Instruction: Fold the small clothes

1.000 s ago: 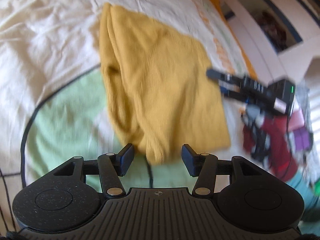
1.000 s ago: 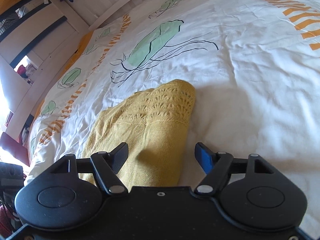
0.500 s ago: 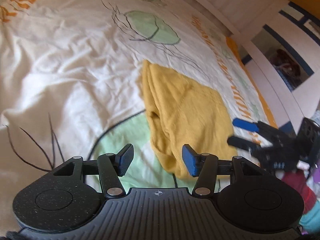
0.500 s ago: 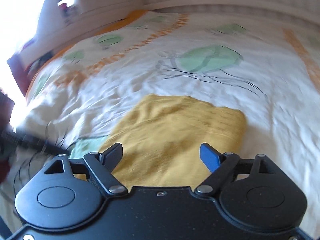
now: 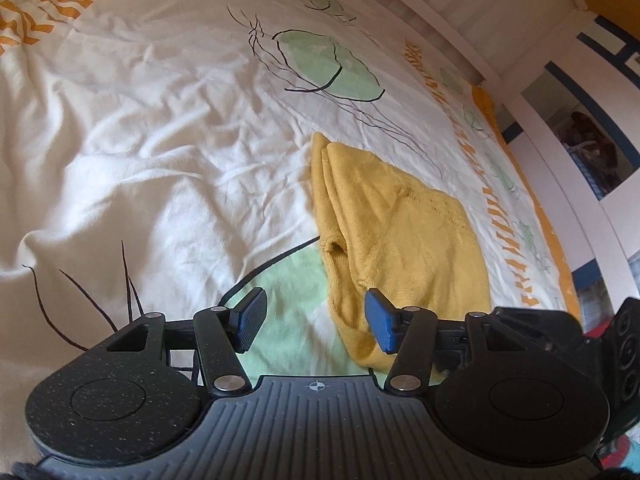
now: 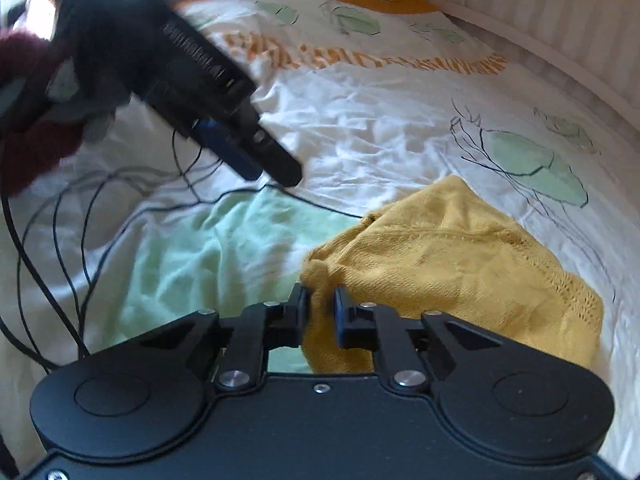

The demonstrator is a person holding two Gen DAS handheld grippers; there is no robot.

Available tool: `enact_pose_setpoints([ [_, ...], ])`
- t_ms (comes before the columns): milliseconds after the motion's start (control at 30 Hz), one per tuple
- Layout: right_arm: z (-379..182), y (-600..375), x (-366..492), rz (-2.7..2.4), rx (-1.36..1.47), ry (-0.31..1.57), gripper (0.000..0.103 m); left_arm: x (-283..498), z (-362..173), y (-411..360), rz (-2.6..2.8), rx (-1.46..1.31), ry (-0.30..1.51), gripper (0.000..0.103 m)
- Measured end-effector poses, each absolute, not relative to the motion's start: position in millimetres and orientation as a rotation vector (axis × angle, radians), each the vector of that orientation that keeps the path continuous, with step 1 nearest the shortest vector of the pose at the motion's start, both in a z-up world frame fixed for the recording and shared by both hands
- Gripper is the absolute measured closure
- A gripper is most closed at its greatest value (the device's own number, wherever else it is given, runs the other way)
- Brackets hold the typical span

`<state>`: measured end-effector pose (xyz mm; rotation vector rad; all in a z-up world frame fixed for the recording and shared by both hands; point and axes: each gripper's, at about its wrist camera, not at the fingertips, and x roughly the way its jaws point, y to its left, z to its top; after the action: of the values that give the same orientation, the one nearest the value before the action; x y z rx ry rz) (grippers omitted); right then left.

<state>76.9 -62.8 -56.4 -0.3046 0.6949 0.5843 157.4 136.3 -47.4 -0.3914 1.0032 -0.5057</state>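
Note:
A folded yellow knit garment lies on the patterned bed sheet. My left gripper is open and empty, just off the garment's near left edge. In the right wrist view the garment lies in front, and my right gripper is shut on its near left corner. The left gripper shows there too, above the sheet to the upper left, held by a hand in a dark red sleeve.
The white sheet has green and orange prints and is creased. Black cables trail over it at the left. A white slatted bed frame runs along the far side. White shelves stand at the right.
My right gripper has swung round to the garment's near corner and closed on it. My left gripper has pulled back and to the left, off the garment, still open.

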Motion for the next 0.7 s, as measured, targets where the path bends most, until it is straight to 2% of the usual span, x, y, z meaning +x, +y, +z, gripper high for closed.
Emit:
enact_pose_setpoints([
  [133,-35.2,-98.5,84.4,0.500,-0.152,0.675,0.086,162.5,-50.5,121.6,-0.529,-0.349,1.014,0.051],
  [200,-29.5,-113.3,88.2,0.453,-0.106,0.670,0.091,166.1,-52.2,110.0,-0.545,-0.305,1.021,0.051],
  [367,-26.1,-137.5,96.9,0.405,-0.015,0.696,0.088,176.2,-59.5,79.9,-0.563,-0.137,1.058,0.051],
  [433,-27.9,-131.9,96.5,0.445,-0.041,0.704,0.077,176.9,-57.8,78.3,-0.554,-0.117,1.046,0.051],
  [500,-31.2,-116.6,86.9,0.491,-0.131,0.702,0.058,178.6,-56.4,83.4,-0.555,-0.152,1.050,0.051],
  [533,-33.9,-106.4,80.6,0.512,-0.186,0.692,0.039,179.9,-56.0,86.8,-0.555,-0.174,1.055,0.051],
  [567,-36.9,-96.1,72.2,0.534,-0.244,0.665,0.025,180.8,-56.0,88.8,-0.555,-0.187,1.061,0.051],
  [600,-40.0,-85.7,65.5,0.549,-0.295,0.638,0.022,182.0,-55.4,90.1,-0.557,-0.197,1.067,0.051],
  [700,-49.3,-57.7,48.2,0.586,-0.432,0.573,0.022,184.7,-54.9,93.5,-0.557,-0.223,1.080,0.051],
])
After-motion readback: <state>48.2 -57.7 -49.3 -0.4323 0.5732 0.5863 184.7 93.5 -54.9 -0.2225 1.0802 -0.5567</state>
